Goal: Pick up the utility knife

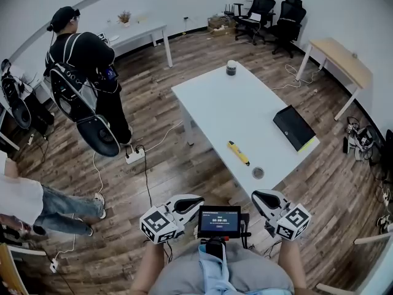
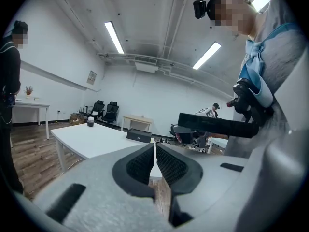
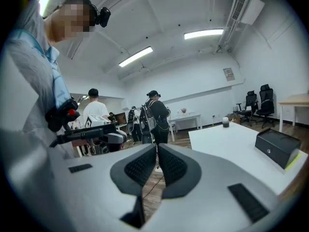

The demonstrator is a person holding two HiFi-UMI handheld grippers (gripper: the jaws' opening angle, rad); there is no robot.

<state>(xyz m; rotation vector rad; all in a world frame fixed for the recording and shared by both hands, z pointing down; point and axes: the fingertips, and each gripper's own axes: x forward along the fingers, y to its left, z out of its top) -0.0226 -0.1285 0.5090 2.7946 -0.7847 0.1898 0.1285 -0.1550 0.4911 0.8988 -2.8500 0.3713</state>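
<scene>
We face a large white rectangular table with a flat black box at its right edge. Our left gripper and right gripper hang off its near end, jaws pressed together, empty. The slim yellow utility knife lies on the table near that end, untouched.

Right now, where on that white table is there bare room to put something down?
The widest bare patch on the white table is its middle, bordered by the dark jar at the far end, the black box at the right and the yellow utility knife near the front. The front end is crowded: the knife and a small round object lie close together.
</scene>
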